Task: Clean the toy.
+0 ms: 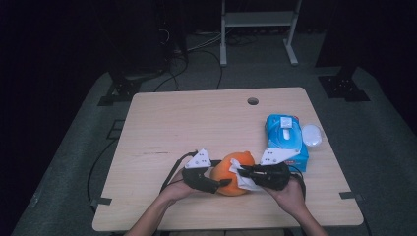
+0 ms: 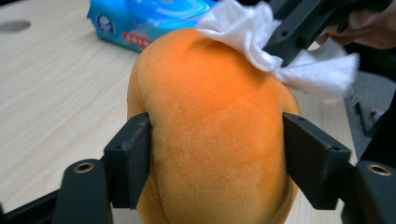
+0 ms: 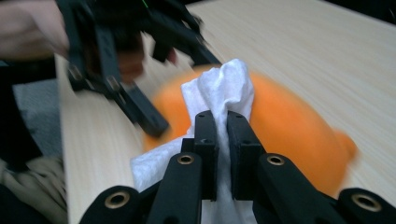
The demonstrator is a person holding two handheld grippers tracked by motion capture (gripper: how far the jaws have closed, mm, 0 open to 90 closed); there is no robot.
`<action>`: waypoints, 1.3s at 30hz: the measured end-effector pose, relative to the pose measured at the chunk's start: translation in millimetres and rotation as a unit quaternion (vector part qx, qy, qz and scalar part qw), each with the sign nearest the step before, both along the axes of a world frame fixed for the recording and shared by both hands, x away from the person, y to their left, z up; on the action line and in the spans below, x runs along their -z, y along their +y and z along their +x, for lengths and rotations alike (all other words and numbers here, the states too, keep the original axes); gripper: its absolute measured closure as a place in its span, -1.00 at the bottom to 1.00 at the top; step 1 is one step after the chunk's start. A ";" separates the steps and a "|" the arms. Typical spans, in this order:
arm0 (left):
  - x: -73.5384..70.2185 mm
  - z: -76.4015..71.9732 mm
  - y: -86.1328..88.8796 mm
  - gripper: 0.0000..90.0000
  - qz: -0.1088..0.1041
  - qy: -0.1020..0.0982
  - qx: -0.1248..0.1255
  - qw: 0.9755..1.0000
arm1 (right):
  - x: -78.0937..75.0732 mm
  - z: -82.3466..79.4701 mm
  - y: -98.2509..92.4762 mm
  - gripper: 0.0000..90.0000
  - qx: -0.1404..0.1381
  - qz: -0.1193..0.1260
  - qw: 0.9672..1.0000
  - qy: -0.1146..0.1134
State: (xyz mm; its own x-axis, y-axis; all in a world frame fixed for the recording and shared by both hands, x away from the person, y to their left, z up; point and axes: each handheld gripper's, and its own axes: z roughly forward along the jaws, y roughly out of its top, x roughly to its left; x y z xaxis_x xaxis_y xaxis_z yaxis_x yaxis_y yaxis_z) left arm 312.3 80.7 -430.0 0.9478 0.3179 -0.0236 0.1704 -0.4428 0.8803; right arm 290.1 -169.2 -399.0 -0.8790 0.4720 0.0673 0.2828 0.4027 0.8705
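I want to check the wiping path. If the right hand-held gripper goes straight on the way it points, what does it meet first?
Probably the orange plush toy: the right hand-held gripper holds a white wipe right against it.

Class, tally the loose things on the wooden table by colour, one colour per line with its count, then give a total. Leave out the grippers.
Orange: 1, the orange plush toy
Blue: 1, the blue wet-wipe pack
White: 2, the crumpled white wipe and the white round lid
Total: 4
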 end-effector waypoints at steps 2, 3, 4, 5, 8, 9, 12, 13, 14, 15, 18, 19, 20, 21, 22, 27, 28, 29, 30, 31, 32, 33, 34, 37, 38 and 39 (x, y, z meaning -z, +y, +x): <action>-1.3 -5.4 -6.7 -0.32 0.007 -0.017 0.011 1.000 | -5.6 -2.8 11.2 0.84 -0.013 0.004 1.000 -0.012; -1.7 -7.8 -9.2 -0.31 0.012 -0.025 0.016 0.999 | -7.4 -3.2 17.2 0.84 -0.021 0.004 1.000 -0.017; -1.8 -9.8 -10.7 -0.31 0.016 -0.030 0.018 0.999 | -8.4 -3.3 22.9 0.84 -0.026 0.000 0.999 -0.021; -1.9 -10.7 -10.4 -0.31 0.020 -0.034 0.018 0.999 | -8.6 -3.3 27.5 0.84 -0.029 -0.009 0.999 -0.027; -0.6 -9.6 -7.5 -0.28 0.016 -0.032 0.018 0.999 | -7.4 -0.8 26.1 0.85 -0.026 -0.017 0.999 -0.030; -0.4 -9.4 -7.6 -0.27 0.015 -0.033 0.019 0.999 | -7.7 0.3 21.9 0.85 -0.020 -0.017 0.999 -0.031; -0.3 -8.5 -7.1 -0.28 0.015 -0.031 0.019 0.999 | -8.1 4.5 2.2 0.85 0.008 -0.015 0.999 -0.032; 0.3 -7.7 -6.7 -0.29 0.011 -0.028 0.018 0.999 | -7.4 5.4 -2.8 0.85 0.016 -0.014 0.999 -0.029; 0.3 -6.5 -5.9 -0.36 0.008 -0.023 0.016 1.000 | -6.0 6.8 -9.0 0.85 0.024 -0.012 0.999 -0.025; 0.4 -4.4 -5.3 -0.44 -0.001 -0.014 0.012 1.000 | -4.1 8.2 -14.0 0.85 0.030 -0.010 0.999 -0.020; 3.8 2.5 -4.0 -0.77 -0.026 0.028 -0.006 0.999 | 0.8 10.4 -22.9 0.85 0.038 -0.007 0.999 -0.011; 6.5 4.1 -3.7 -0.80 -0.024 0.037 -0.006 0.999 | 1.1 11.0 -24.1 0.85 0.039 -0.004 0.999 -0.008; 9.6 5.0 -4.1 -0.80 -0.025 0.046 -0.005 0.999 | 1.1 11.7 -24.8 0.85 0.038 -0.004 0.999 -0.008; 11.9 5.3 -4.2 -0.80 -0.024 0.048 -0.002 0.999 | 1.2 12.2 -24.6 0.85 0.039 -0.004 0.999 -0.009; 12.4 4.8 -3.8 -0.71 -0.024 0.047 0.001 0.999 | 1.4 12.6 -24.0 0.85 0.038 -0.004 0.999 -0.008; 2.4 1.2 -2.5 -0.31 -0.018 0.019 0.001 1.000 | -9.0 6.0 -14.3 0.85 0.035 -0.007 0.999 -0.030; -0.5 -0.3 -3.8 -0.30 -0.017 0.014 0.001 1.000 | -12.9 2.0 -9.3 0.85 0.026 -0.004 0.999 -0.032; -3.5 -1.9 -5.7 -0.29 -0.014 0.005 0.003 1.000 | -15.9 -1.6 -2.8 0.85 0.013 -0.004 0.999 -0.037; -6.5 -3.6 -7.5 -0.29 -0.006 -0.006 0.005 1.000 | -17.9 -5.4 5.5 0.85 0.002 -0.008 0.999 -0.043; -8.6 -6.1 -9.6 -0.29 -0.001 -0.016 0.006 1.000 | -19.0 -8.5 14.7 0.85 -0.009 -0.013 0.999 -0.048; -9.9 -8.3 -11.0 -0.28 0.004 -0.023 0.008 1.000 | -19.1 -10.4 23.7 0.85 -0.021 -0.016 0.998 -0.050; -10.4 -10.2 -11.9 -0.27 0.009 -0.031 0.009 0.999 | -18.4 -11.1 31.9 0.85 -0.032 -0.020 0.998 -0.050; -10.3 -11.0 -11.7 -0.27 0.015 -0.036 0.009 0.999 | -17.2 -11.1 38.5 0.85 -0.038 -0.024 0.998 -0.048; -9.7 -9.0 -6.6 -0.25 0.017 -0.040 0.006 0.999 | -15.3 -6.6 41.8 0.86 -0.036 -0.028 0.998 -0.045; -10.0 -8.4 -5.4 -0.25 0.017 -0.042 0.007 0.999 | -15.6 -4.1 38.2 0.86 -0.032 -0.022 0.998 -0.044; -10.3 -7.5 -3.9 -0.25 0.020 -0.043 0.007 0.999 | -16.5 -2.1 33.5 0.86 -0.026 -0.018 0.999 -0.041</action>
State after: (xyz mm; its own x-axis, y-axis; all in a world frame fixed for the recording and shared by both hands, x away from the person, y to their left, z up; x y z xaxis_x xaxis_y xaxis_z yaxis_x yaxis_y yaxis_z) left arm 304.8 76.8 -419.8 0.9499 0.3044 0.0707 0.0886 -0.4792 0.8733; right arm 288.0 -135.7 -382.5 -0.9045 0.4259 -0.0222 0.1888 0.4466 0.8746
